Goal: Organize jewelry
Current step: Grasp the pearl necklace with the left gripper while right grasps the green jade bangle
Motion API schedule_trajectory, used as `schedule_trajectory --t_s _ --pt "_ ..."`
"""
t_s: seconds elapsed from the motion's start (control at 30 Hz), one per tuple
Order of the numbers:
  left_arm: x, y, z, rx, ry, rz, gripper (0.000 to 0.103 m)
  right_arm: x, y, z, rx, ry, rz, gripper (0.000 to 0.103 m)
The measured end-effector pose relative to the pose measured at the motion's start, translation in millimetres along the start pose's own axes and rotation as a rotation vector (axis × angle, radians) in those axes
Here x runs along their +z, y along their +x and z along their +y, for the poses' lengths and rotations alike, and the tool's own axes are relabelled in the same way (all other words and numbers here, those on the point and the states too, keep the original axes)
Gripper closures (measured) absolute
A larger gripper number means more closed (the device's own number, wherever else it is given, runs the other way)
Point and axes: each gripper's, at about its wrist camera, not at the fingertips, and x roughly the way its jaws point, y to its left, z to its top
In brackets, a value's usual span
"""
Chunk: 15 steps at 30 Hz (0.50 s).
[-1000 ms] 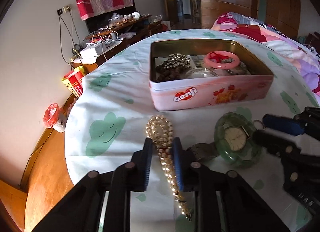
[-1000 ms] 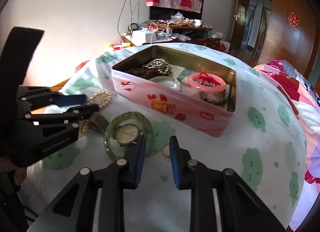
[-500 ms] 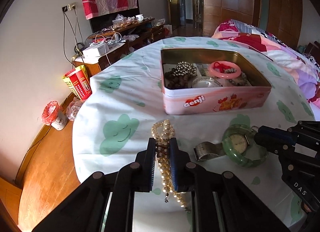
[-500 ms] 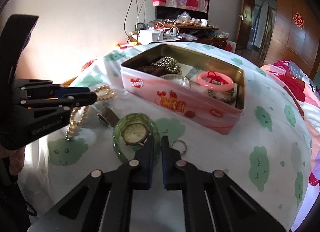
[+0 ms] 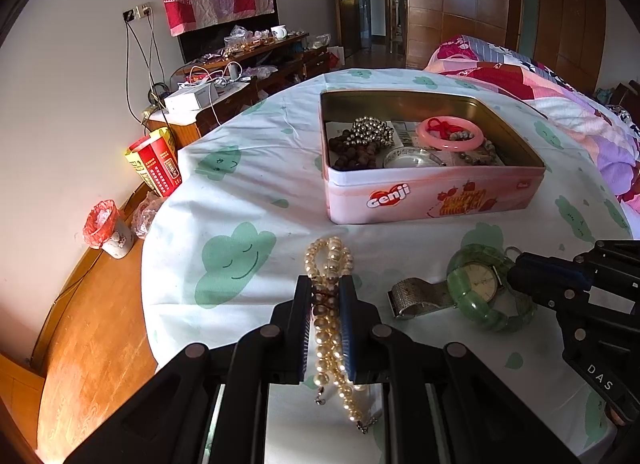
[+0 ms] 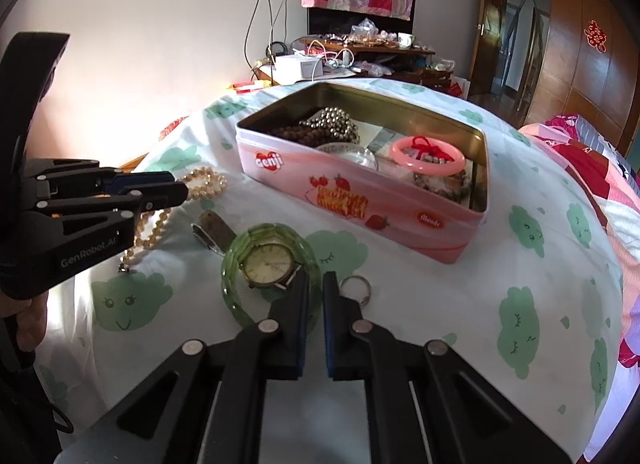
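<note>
My left gripper (image 5: 326,288) is shut on a cream pearl necklace (image 5: 328,256), lifted off the cloth, its ends hanging below; it also shows in the right wrist view (image 6: 204,183). My right gripper (image 6: 314,284) is shut on the rim of a green bangle (image 6: 236,260), which lies around a gold-faced watch (image 6: 268,266) with a metal band. A silver ring (image 6: 356,290) lies just right of the right fingers. The pink Genji tin (image 5: 432,193) stands open behind, holding a pink bangle (image 5: 450,133), dark and silver beads (image 5: 360,139).
The round table wears a white cloth with green clouds (image 5: 232,260). Its left edge drops to a wooden floor with a small red-lined bin (image 5: 106,229) and a red carton (image 5: 154,161). A bed with a colourful quilt (image 5: 560,91) is at right.
My left gripper has closed on the pearl necklace and raised it. My right gripper has closed from open onto the green bangle's rim.
</note>
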Motion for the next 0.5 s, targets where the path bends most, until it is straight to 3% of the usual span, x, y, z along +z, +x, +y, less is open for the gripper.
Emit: schedule_trajectory --t_s 0.27,0.5 --pt "-1.7 1.7 -1.1 -0.002 0.003 0.002 0.09 0.1 9.7 4.4 -0.01 -0.023 0.055 0.092" --pt "0.4 -2.3 -1.7 -0.001 0.0 -0.013 0.09 -1.9 -0.2 6.1 -0.028 -0.034 0.0 0.094"
